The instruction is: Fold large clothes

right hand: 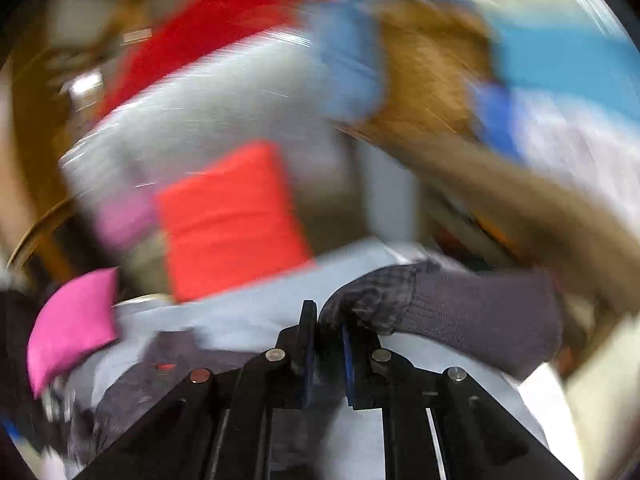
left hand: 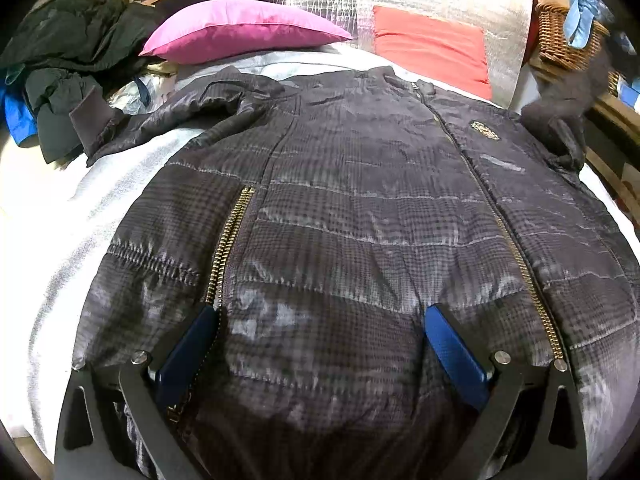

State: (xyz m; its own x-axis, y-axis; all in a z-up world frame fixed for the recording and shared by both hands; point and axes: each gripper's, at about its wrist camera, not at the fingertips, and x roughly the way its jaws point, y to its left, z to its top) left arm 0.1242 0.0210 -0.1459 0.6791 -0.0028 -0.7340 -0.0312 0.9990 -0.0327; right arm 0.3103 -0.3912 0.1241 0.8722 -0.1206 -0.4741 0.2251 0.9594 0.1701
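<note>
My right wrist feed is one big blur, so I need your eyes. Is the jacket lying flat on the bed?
Observer: Yes, the jacket lies spread front-up on the white bed cover, main zipper closed.
Operator: What is the left hand-held gripper doing?
Observer: The left hand-held gripper is open over the jacket's lower front, gripping nothing.
Operator: Where is the other sleeve?
Observer: The far sleeve lies stretched out sideways toward a pile of dark clothes.
Operator: Anything beyond the collar?
Observer: A pink pillow sits on the bed just past it.
</note>
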